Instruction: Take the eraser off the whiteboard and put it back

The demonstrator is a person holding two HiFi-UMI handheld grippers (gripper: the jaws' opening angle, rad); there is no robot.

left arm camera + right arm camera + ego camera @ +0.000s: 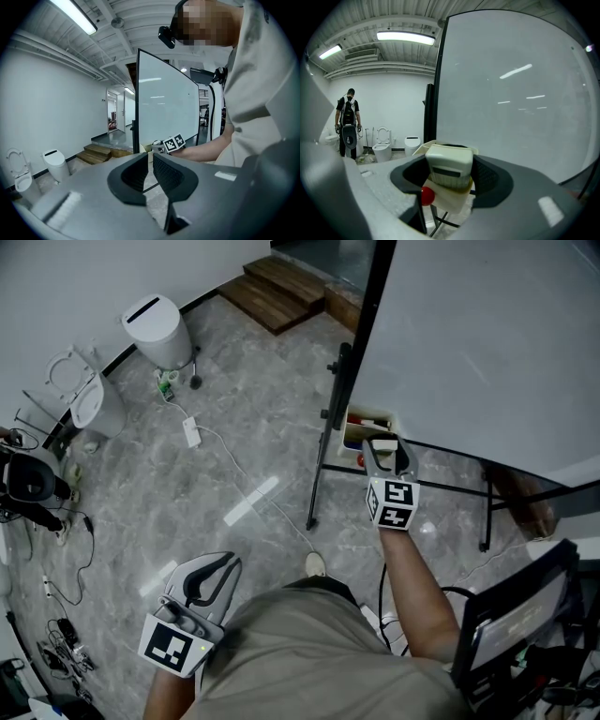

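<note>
The right gripper is the one at work. Its fingers are spread wide and pinch the eraser by its two sides, both pads against it as far as the right gripper view shows. The eraser sits just above the tray at the whiteboard's lower corner, and part of the tray's pale body shows under it. A red cap lies in the tray, just below the eraser on the left finger's side. The eraser appears end-on, so its long axis probably runs along the fingers, towards the tray. Putting it back looks like a short drop. The left gripper is well apart from the tray, its fingers nearly together and empty.
</note>
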